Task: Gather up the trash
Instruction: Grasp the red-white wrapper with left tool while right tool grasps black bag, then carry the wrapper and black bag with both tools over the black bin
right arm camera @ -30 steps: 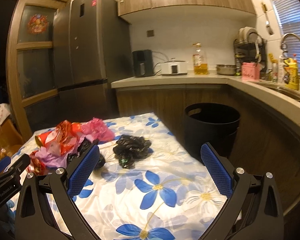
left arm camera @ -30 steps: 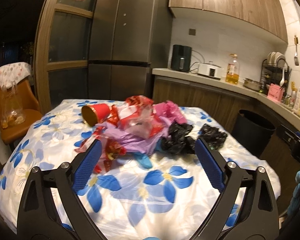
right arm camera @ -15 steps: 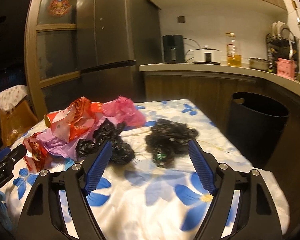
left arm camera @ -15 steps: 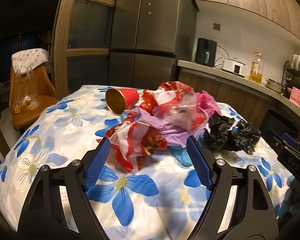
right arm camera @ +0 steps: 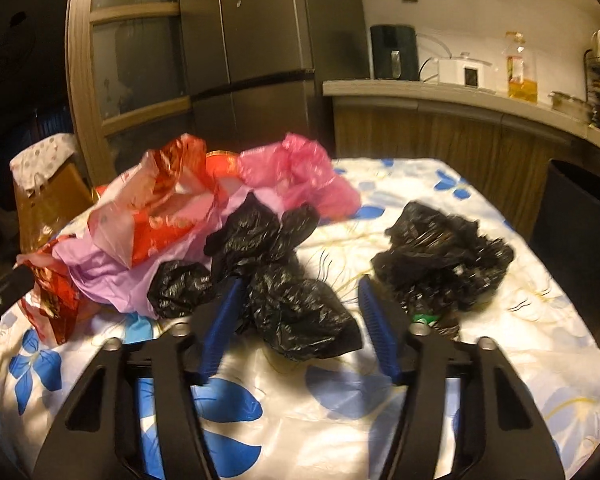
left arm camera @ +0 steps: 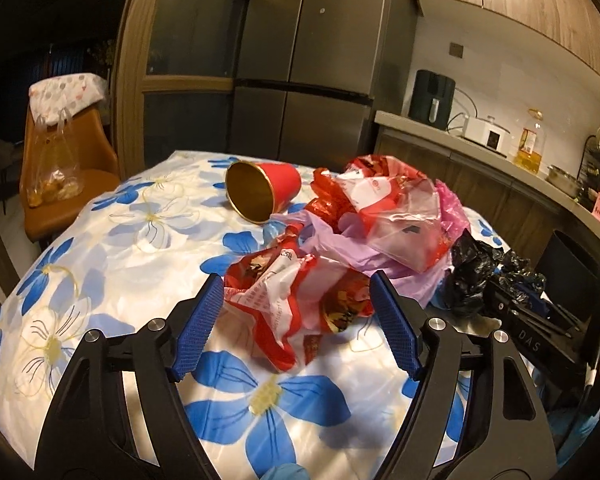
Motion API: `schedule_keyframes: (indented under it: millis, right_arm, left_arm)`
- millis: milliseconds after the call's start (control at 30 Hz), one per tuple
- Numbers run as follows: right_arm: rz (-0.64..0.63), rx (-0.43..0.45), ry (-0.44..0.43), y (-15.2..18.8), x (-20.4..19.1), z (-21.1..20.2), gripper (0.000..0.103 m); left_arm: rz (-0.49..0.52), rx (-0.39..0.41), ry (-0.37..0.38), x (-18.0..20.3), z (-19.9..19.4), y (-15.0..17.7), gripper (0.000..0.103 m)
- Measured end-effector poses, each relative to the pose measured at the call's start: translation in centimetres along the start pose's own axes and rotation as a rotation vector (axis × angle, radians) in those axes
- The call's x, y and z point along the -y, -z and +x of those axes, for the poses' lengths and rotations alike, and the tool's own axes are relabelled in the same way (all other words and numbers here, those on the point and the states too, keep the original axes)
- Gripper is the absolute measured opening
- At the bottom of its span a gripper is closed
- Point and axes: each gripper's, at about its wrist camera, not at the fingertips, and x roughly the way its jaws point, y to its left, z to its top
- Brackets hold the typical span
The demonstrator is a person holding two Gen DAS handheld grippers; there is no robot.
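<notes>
Jaws of the left gripper [left arm camera: 296, 316] stand apart around a crumpled red-and-white wrapper [left arm camera: 296, 300] on the flowered tablecloth [left arm camera: 112, 248]; whether the blue pads [left arm camera: 198, 326] touch it I cannot tell. The wrapper carries small print, too blurred to read. The right gripper [right arm camera: 300, 320], in its wrist view, is closing on a crumpled black bag [right arm camera: 300, 312] lying between its pads, not yet pinched. That gripper's body [left arm camera: 528, 340] shows the letters "DAS". A red cup [left arm camera: 264, 194] lies tipped behind the pile.
</notes>
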Motion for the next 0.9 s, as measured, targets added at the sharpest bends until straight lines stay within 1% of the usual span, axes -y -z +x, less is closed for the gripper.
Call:
schedule_keyframes:
  millis: [33,67,100,133,200,300,333,433,500,600,733,900]
  right_arm:
    - [-0.003,-0.009,-0.007,0.1,0.0,0.1,0.042]
    - [-0.007,-0.013,-0.013,0.1,-0.2,0.3,0.035]
    - [-0.012,-0.013,-0.017,0.1,-0.3,0.3,0.028]
    - [-0.019,-0.014,-0.025,0.1,-0.4,0.3,0.024]
    - [-0.029,-0.012,-0.031,0.2,-0.7,0.2,0.015]
    - [-0.045,-0.002,-0.035,0.2,-1.1,-0.1,0.008]
    - [-0.048,0.0,-0.036,0.2,-1.1,-0.1,0.007]
    - [-0.051,0.007,-0.038,0.2,-1.2,-0.5,0.005]
    - [-0.049,0.013,-0.039,0.4,-1.1,-1.0,0.004]
    - [-0.043,0.03,-0.036,0.4,-0.9,-2.0,0.003]
    - [-0.036,0.065,-0.03,0.3,-0.5,-3.9,0.003]
    - [-0.031,0.112,-0.021,0.1,0.2,-6.8,0.003]
  left_arm:
    - [-0.003,-0.008,0.001,-0.1,0.3,0.0,0.074]
    - [-0.008,-0.024,0.003,-0.1,0.7,-0.1,0.074]
    - [-0.012,-0.033,0.006,-0.2,1.0,0.0,0.07]
    - [-0.013,-0.042,0.006,-0.2,1.2,0.0,0.067]
    - [-0.019,-0.062,0.01,-0.4,1.5,0.1,0.048]
    - [-0.017,-0.092,0.039,-0.6,2.0,0.4,0.037]
    - [-0.014,-0.097,0.046,-0.6,2.0,0.6,0.036]
    - [-0.005,-0.11,0.065,-0.5,2.0,0.9,0.028]
    - [0.002,-0.109,0.067,-0.5,1.8,1.1,0.018]
    - [0.023,-0.1,0.06,-0.3,1.0,1.3,0.01]
    - [0.032,-0.086,0.061,-0.3,-0.8,1.6,0.006]
    - [0.04,-0.025,0.073,0.0,-4.3,1.3,0.003]
